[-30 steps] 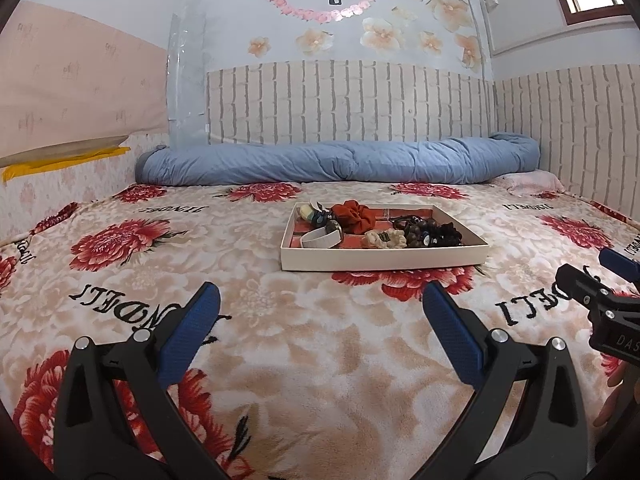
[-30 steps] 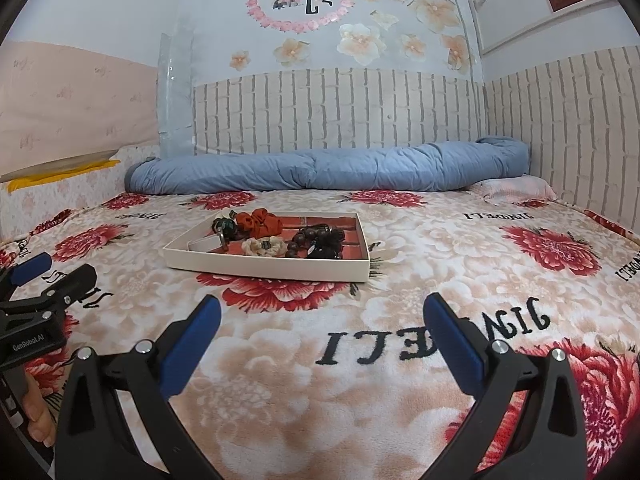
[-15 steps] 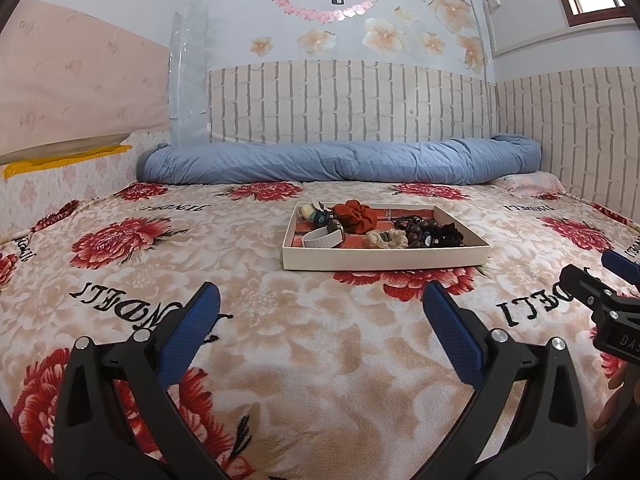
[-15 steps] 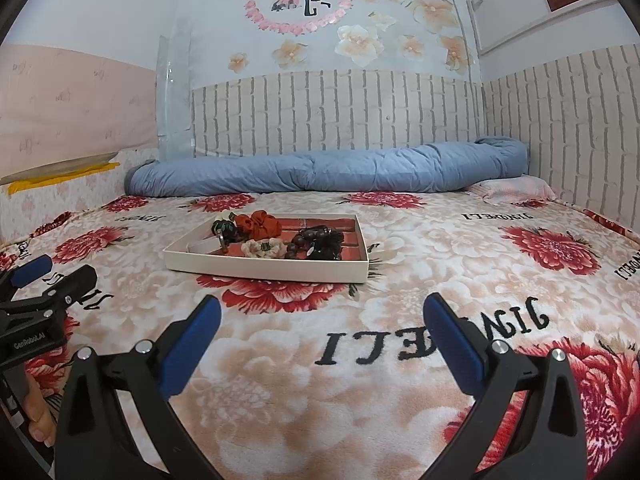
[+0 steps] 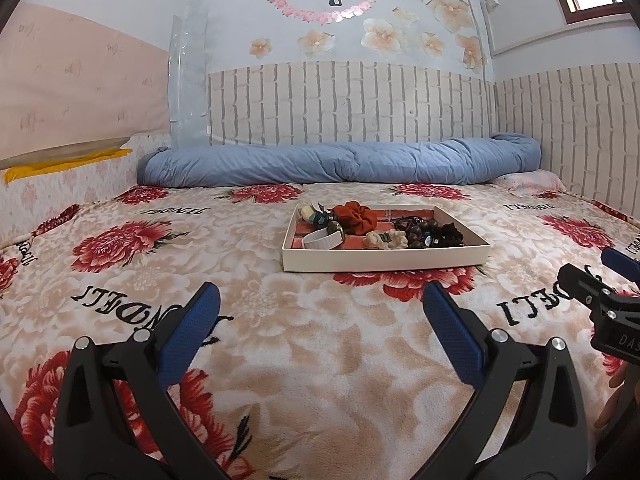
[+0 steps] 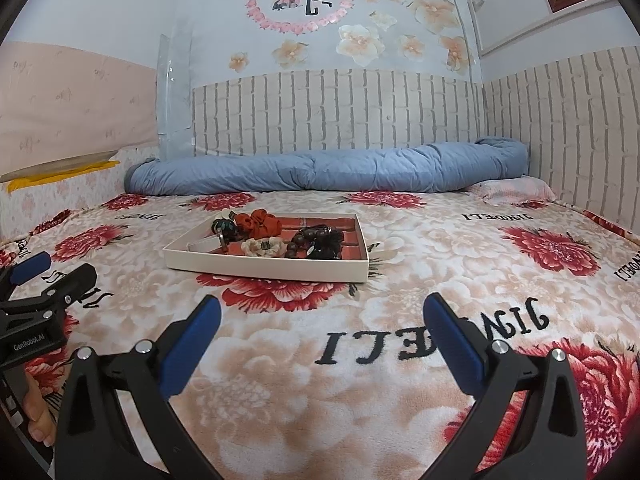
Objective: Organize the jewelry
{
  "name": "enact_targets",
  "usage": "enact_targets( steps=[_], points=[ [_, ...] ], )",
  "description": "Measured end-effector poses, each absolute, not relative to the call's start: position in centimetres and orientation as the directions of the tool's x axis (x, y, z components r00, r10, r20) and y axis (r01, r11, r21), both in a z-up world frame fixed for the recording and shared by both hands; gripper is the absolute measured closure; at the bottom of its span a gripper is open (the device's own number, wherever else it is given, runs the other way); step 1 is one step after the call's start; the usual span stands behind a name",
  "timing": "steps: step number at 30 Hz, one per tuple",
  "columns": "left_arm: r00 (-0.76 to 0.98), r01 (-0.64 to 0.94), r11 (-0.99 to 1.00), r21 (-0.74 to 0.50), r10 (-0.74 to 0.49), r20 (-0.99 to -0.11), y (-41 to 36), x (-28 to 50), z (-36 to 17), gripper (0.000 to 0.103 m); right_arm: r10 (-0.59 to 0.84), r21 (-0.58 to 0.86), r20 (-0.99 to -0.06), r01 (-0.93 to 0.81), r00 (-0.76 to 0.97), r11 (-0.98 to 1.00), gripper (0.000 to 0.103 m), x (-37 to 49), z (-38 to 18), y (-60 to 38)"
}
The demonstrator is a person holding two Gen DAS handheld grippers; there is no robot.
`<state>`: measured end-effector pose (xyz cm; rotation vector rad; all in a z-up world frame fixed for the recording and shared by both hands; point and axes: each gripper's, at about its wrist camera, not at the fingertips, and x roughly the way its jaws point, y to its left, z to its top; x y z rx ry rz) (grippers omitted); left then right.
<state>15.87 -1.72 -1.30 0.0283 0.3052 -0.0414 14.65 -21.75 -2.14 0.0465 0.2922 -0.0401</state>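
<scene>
One tray (image 5: pixel 384 259) sits on the blanket (image 5: pixel 280 360), well ahead of both grippers. The left view shows a white band (image 5: pixel 322 238) that its wall mostly hides in the right view. Inside lie one rust scrunchie (image 6: pixel 260 222), one cream scrunchie (image 6: pixel 264 247) and dark beads (image 6: pixel 308 238). Left gripper (image 5: pixel 320 312) and right gripper (image 6: pixel 322 322) are spread wide, empty.

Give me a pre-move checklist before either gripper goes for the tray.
1. Left gripper open, nothing held: ok.
2. Right gripper open, nothing held: ok.
3. Tray flat on the blanket, in both views: ok.
4. Path to the tray free of objects: ok.
5. Items apart enough for a single grasp: not ok; dark beads and cream scrunchie bunch together.
6. Orange scrunchie reachable from above: ok.
</scene>
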Motion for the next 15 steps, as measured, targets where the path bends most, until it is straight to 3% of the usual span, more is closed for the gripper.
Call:
enact_targets(
  steps=[15],
  points=[
    [0.954, 0.045, 0.999, 0.021, -0.036, -0.299, -1.72, 15.82, -1.3, 0.005, -0.034, 0.044, -0.291, 0.048, 0.956, 0.998, 0.004, 14.63, -2.19, -21.71]
  ],
)
